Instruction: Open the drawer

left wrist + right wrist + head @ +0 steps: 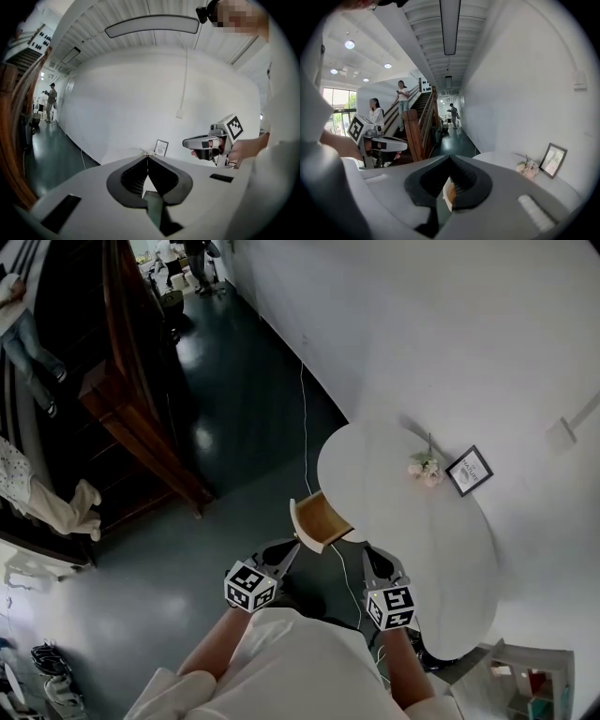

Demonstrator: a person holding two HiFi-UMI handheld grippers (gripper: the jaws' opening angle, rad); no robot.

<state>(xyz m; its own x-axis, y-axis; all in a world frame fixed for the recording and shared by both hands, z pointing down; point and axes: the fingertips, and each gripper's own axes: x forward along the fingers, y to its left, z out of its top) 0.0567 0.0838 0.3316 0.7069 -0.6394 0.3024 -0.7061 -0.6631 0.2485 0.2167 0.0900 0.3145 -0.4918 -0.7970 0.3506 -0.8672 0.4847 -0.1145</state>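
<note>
Fingers [129, 176] of your left gripper [148, 157] meet at the tips, holding nothing; your right gripper [450, 157] is likewise closed. Drawer [323, 519] stands pulled out beneath the round white worktop [422, 549].

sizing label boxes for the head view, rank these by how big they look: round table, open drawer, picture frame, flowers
1. round table
2. open drawer
3. picture frame and flowers: nearly alike, so not ranked against each other.
</note>
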